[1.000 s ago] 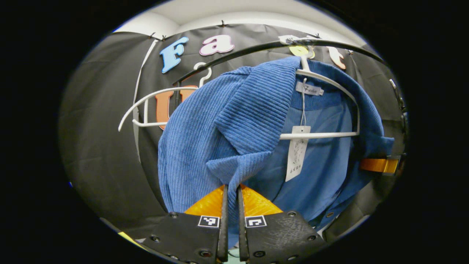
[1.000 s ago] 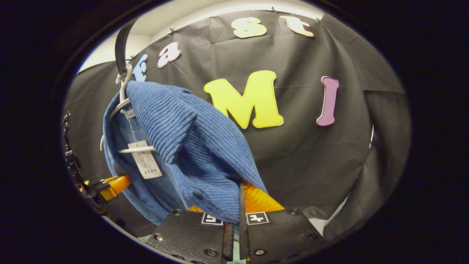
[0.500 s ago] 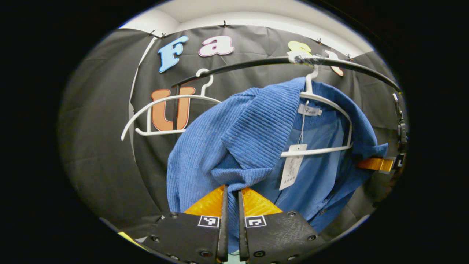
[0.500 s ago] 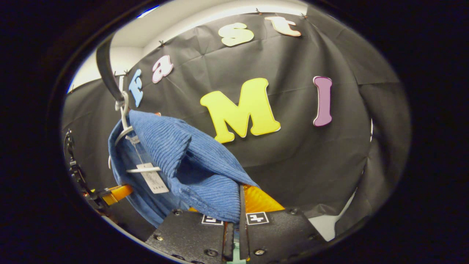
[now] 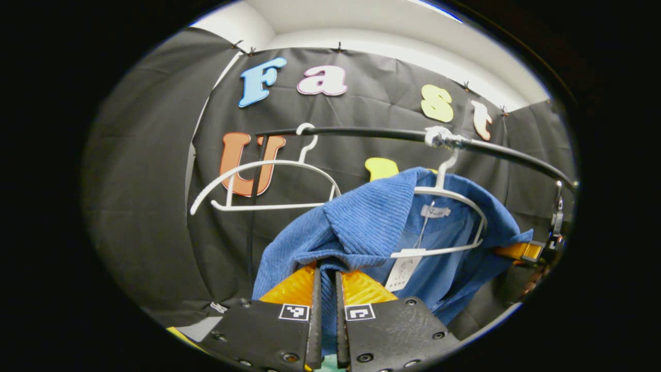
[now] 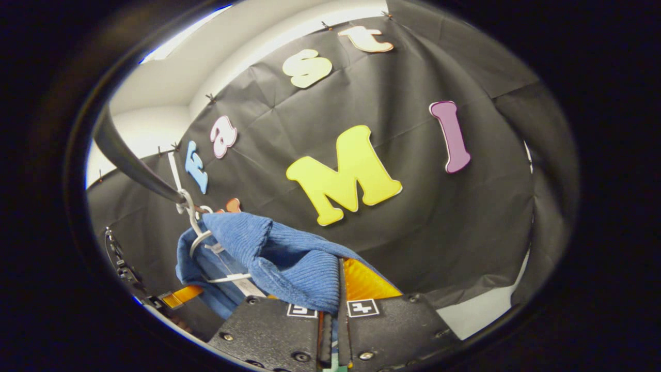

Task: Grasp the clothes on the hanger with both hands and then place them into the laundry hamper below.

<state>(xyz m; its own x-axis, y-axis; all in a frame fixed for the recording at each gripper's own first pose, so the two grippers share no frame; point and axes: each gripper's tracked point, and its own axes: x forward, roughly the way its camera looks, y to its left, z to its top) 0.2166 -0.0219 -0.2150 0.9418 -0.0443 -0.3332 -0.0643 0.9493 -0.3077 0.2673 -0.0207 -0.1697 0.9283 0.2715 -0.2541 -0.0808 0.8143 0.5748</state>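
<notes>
I am pinching the ribbed blue corduroy garment (image 5: 361,227) in my left gripper (image 5: 325,289) and my right gripper (image 6: 333,289), both clamping its fabric beneath the white plastic hanger (image 5: 454,206) on the black rail (image 5: 361,133).

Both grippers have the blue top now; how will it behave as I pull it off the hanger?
Likely floppy: the blue top drapes and folds between the left gripper and right gripper. Its ribbed knit probably stretches. It may snag on the white hanger.

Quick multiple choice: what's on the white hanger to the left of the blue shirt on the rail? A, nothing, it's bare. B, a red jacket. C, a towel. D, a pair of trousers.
A: in the left gripper view the second white hanger hangs bare on the rail, beside the blue shirt.
</notes>
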